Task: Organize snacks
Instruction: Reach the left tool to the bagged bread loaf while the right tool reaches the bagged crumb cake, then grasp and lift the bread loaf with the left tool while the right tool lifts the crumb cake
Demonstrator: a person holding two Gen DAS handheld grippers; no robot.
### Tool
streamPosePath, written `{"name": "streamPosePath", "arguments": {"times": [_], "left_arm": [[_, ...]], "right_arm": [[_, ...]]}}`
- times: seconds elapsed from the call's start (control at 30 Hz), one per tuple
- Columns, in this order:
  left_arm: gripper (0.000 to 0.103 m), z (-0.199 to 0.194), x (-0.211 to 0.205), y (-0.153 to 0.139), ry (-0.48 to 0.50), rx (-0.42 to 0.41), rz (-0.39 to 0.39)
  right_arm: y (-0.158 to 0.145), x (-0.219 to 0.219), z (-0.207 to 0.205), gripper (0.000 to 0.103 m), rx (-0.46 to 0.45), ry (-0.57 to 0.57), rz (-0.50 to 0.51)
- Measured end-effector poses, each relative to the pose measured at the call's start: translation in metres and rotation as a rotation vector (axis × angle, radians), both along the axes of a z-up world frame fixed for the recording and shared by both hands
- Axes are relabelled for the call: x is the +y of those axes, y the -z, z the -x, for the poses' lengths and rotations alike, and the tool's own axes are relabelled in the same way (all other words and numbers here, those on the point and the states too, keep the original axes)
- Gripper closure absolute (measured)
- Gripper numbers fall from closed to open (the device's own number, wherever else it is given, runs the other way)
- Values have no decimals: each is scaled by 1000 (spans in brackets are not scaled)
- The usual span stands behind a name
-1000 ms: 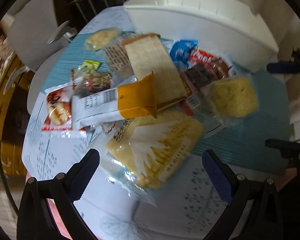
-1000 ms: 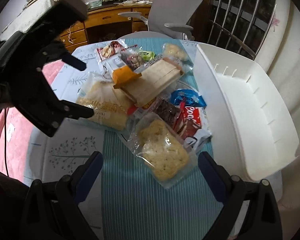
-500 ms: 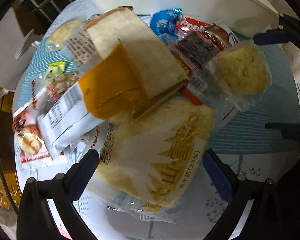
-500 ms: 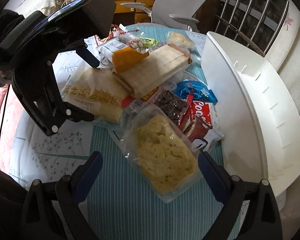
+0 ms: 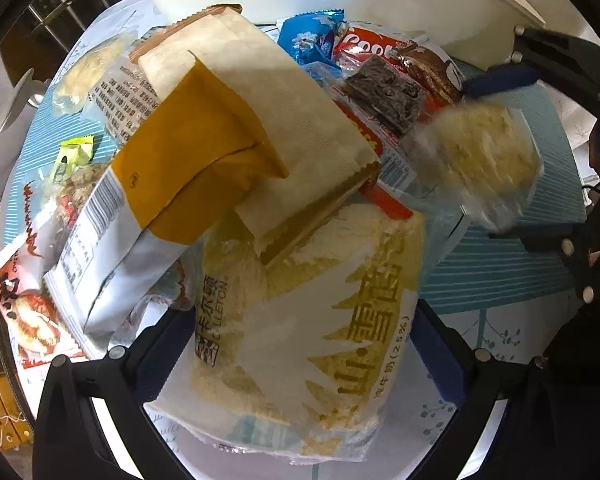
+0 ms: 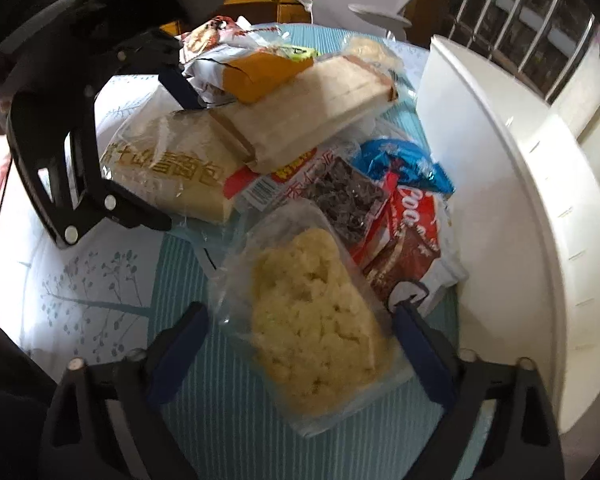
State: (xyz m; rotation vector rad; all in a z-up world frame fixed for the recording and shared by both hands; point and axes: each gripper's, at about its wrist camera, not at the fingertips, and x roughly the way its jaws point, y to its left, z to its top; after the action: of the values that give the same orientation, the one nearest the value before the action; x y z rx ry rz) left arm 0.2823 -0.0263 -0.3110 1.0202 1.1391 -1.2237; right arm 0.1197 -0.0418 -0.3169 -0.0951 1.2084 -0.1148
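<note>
The left claw (image 5: 296,344) stands wide, straddling the clear-wrapped pale yellow bread loaf (image 5: 300,312) on the surface at 6 o'clock. The right claw (image 6: 300,332) is closing around the crumbly yellow cake in clear plastic (image 6: 316,308), pads apart from it, the white plastic bin (image 6: 512,184) at 3 o'clock.

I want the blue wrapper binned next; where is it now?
In the right wrist view, the blue wrapper lies right of centre, between the white bin and the dark chocolate bar.
</note>
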Motion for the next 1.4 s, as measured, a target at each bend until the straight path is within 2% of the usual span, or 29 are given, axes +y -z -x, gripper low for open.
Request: {"name": "streamPosePath", "arguments": {"times": [0.3, 0.43, 0.63, 0.7, 0.9, 1.0, 1.17, 1.4], "left_arm": [[0, -7, -1, 11, -8, 10, 62], [0, -6, 8, 14, -44, 2, 117], [2, -4, 11, 20, -136, -8, 120], [5, 4, 18, 20, -175, -9, 109], [8, 23, 17, 24, -198, -4, 56], [9, 32, 23, 27, -252, 12, 37], [10, 54, 31, 33, -332, 33, 13], [12, 76, 35, 39, -467, 60, -32]], "right_arm": [[4, -8, -5, 38, 42, 35, -23], [4, -20, -3, 40, 58, 75, -61], [2, -37, 0, 41, 98, 191, -160], [1, -45, 2, 41, 106, 235, -190], [-1, -59, 10, 42, 137, 329, -249], [-6, -66, 11, 42, 136, 368, -272], [-22, -73, 22, 42, 111, 375, -261], [-40, -53, 35, 42, 80, 354, -227]]}}
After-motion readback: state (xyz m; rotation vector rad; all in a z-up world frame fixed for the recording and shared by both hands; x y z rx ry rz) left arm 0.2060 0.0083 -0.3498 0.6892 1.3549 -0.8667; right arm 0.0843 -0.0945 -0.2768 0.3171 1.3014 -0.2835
